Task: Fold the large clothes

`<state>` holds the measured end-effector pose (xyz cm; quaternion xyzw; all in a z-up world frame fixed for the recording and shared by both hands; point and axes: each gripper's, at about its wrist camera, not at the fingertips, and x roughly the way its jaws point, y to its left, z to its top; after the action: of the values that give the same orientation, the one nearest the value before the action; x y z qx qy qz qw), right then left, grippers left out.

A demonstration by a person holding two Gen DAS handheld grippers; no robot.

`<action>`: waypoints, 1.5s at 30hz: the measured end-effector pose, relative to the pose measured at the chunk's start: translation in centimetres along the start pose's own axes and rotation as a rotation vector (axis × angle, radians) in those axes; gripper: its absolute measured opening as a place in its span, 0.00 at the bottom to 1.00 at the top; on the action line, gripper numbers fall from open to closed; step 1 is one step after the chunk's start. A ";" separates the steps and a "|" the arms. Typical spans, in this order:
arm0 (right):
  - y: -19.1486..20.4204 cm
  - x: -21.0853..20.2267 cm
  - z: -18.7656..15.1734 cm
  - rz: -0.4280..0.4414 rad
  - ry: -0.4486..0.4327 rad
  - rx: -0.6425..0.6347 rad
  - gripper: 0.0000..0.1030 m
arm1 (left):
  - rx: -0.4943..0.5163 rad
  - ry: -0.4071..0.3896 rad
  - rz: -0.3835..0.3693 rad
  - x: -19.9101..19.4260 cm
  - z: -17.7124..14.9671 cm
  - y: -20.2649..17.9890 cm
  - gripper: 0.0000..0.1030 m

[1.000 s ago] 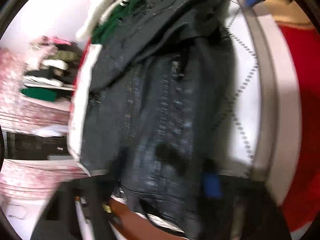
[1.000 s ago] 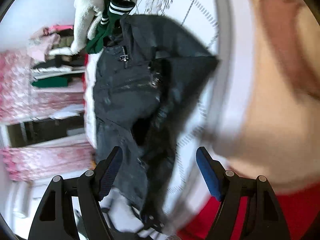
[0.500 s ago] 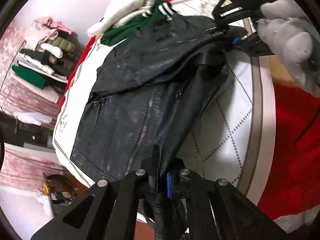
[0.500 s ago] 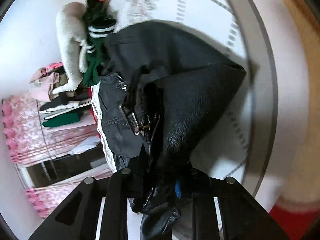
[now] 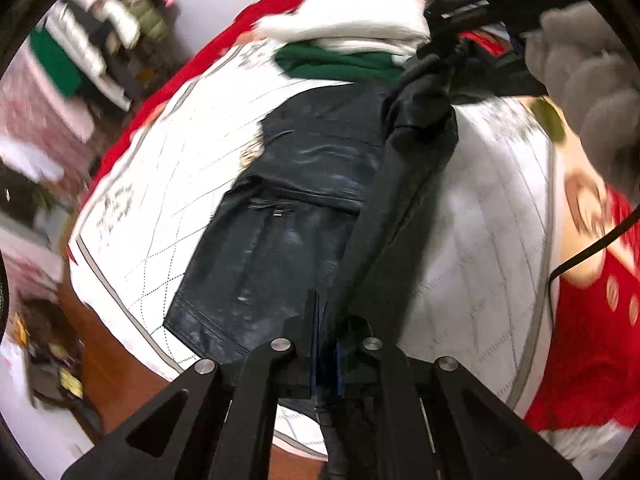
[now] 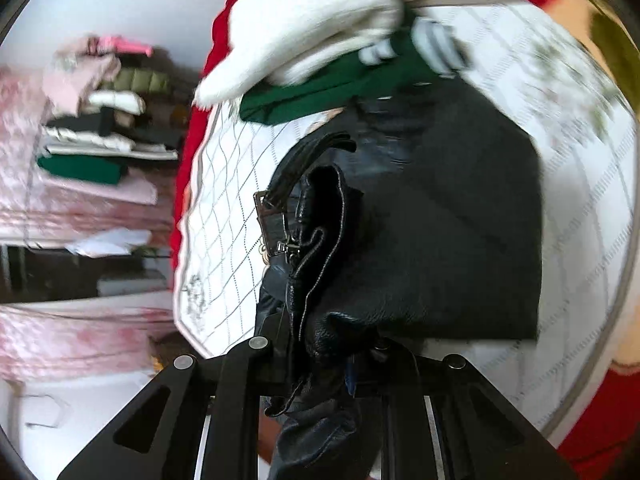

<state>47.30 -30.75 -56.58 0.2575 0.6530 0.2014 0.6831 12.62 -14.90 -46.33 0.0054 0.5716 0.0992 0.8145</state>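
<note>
A black leather jacket (image 5: 288,208) lies on a white quilted bed cover (image 5: 168,168). My left gripper (image 5: 326,340) is shut on the jacket's lower edge. One side of the jacket runs as a taut raised strip up to my right gripper (image 5: 444,40), held by a grey-gloved hand (image 5: 588,92). In the right wrist view, my right gripper (image 6: 328,344) is shut on a bunch of the jacket (image 6: 440,220) near its collar and buckle. The leather hides its pads. The rest of the jacket hangs down onto the cover (image 6: 224,208).
A white sweater (image 5: 360,20) and a green garment (image 5: 340,64) lie piled at the far end of the bed, close to the jacket's top. A red blanket (image 5: 592,340) borders the cover. Shelves of folded clothes (image 6: 100,120) stand to the left.
Both grippers have shut on the jacket and risen. One side of it has lifted off the bed and stretched between them. A second ago the right gripper was open.
</note>
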 end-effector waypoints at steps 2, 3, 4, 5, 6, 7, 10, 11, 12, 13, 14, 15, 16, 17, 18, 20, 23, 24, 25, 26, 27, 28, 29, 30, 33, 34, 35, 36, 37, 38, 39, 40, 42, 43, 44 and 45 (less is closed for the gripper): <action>3.2 3.4 0.6 -0.059 0.023 -0.039 0.18 | -0.039 0.019 -0.009 1.8 0.9 3.1 0.10; 4.5 5.3 1.1 -0.086 0.032 -0.042 0.18 | -0.054 0.021 -0.006 2.7 1.1 4.2 0.10; 5.2 6.5 1.3 -0.099 0.043 -0.040 0.18 | -0.062 0.019 0.008 4.0 1.4 5.5 0.10; 6.2 8.3 1.7 -0.113 0.059 -0.036 0.18 | -0.055 0.022 0.025 5.5 1.5 6.6 0.10; 7.3 10.7 2.2 -0.136 0.073 -0.015 0.18 | -0.046 0.034 0.035 6.8 1.5 7.5 0.10; 7.3 11.9 2.1 -0.151 0.083 -0.008 0.18 | -0.040 0.046 0.040 8.2 1.6 8.4 0.11; 9.3 17.6 2.6 -0.218 0.135 -0.017 0.27 | -0.061 0.099 0.003 12.0 1.7 11.1 0.12; 9.3 19.1 2.6 -0.223 0.159 -0.019 0.39 | -0.089 0.127 -0.037 13.1 1.7 12.1 0.14; 9.6 20.0 2.7 -0.219 0.173 -0.018 0.44 | -0.134 0.153 -0.087 14.0 1.7 13.3 0.16; 9.8 20.8 3.0 -0.199 0.185 -0.018 0.54 | -0.178 0.167 -0.121 14.4 1.6 14.2 0.20; 9.8 21.1 3.2 -0.167 0.195 -0.019 0.56 | -0.222 0.176 -0.152 14.5 1.6 15.0 0.23; 9.9 20.8 3.5 -0.099 0.195 -0.018 0.56 | -0.276 0.187 -0.186 14.5 1.4 15.9 0.31; 9.8 20.1 3.6 -0.015 0.192 -0.020 0.57 | -0.311 0.191 -0.186 14.2 1.2 16.6 0.44; 9.5 18.8 3.8 0.081 0.187 -0.019 0.58 | -0.342 0.192 -0.162 13.6 1.0 17.2 0.69; 9.1 17.7 3.9 0.115 0.179 -0.018 0.61 | -0.366 0.191 -0.155 13.2 0.9 17.8 0.80; 7.5 14.6 4.3 0.123 0.126 -0.025 0.69 | -0.416 0.180 -0.134 12.0 0.3 18.5 0.85; 3.2 9.1 4.7 0.004 0.016 -0.035 0.69 | -0.377 0.185 -0.006 11.6 -0.4 17.3 0.86; 1.7 7.9 4.8 -0.039 -0.009 -0.031 0.70 | -0.351 0.205 0.033 12.4 -0.5 16.8 0.86; 0.0 7.1 5.0 -0.071 -0.020 -0.019 0.71 | -0.326 0.235 0.082 13.8 -1.0 16.3 0.86; -2.3 6.8 5.4 -0.093 -0.018 0.008 0.71 | -0.321 0.259 0.106 15.0 -1.6 16.3 0.89; -4.1 6.9 5.8 -0.102 -0.010 0.033 0.71 | -0.342 0.280 0.096 16.1 -2.0 16.6 0.91; -5.5 7.4 6.1 -0.099 -0.003 0.047 0.71 | -0.378 0.291 0.084 16.9 -2.3 17.1 0.96; -7.0 8.4 6.7 -0.084 0.014 0.055 0.71 | -0.400 0.288 0.080 17.1 -2.4 17.6 0.97; -8.2 9.5 7.1 -0.061 0.030 0.062 0.71 | -0.405 0.283 0.079 17.2 -2.3 17.7 0.97; -11.0 13.1 8.1 0.095 0.082 0.115 0.73 | -0.365 0.270 0.113 17.2 -1.7 17.4 0.97; -11.1 13.7 8.3 0.142 0.077 0.125 0.73 | -0.344 0.267 0.124 17.3 -1.5 17.3 0.97; -11.1 13.8 8.4 0.170 0.053 0.129 0.69 | -0.330 0.265 0.131 17.4 -1.3 17.1 0.97; -11.0 13.8 8.5 0.182 0.042 0.130 0.62 | -0.316 0.262 0.139 17.5 -1.0 17.0 0.97; -10.8 13.7 8.4 0.168 0.036 0.128 0.34 | -0.305 0.260 0.147 17.7 -0.8 17.0 0.97; -11.0 13.4 8.1 0.171 0.027 0.145 0.23 | -0.296 0.257 0.154 17.9 -0.5 16.9 0.97; -11.5 13.0 7.8 0.185 0.014 0.174 0.21 | -0.291 0.253 0.158 18.2 -0.2 17.0 0.97; -11.9 12.2 7.2 0.198 -0.006 0.211 0.19 | -0.291 0.255 0.158 18.5 0.5 17.0 0.97; -12.6 9.9 5.2 0.174 -0.055 0.268 0.19 | -0.276 0.254 0.146 18.9 1.1 17.0 0.97; -13.2 8.8 3.9 0.162 -0.079 0.301 0.18 | -0.257 0.251 0.136 18.7 1.4 16.8 0.97; -14.2 7.3 2.2 0.148 -0.105 0.353 0.18 | -0.236 0.247 0.129 18.7 1.8 16.7 0.97; -15.7 5.4 -0.5 0.114 -0.129 0.427 0.18 | -0.205 0.237 0.126 18.7 2.4 16.4 0.97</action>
<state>46.21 -39.77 -70.50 0.4448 0.6203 0.0801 0.6411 18.47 4.60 -60.91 -0.0536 0.6490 0.2079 0.7298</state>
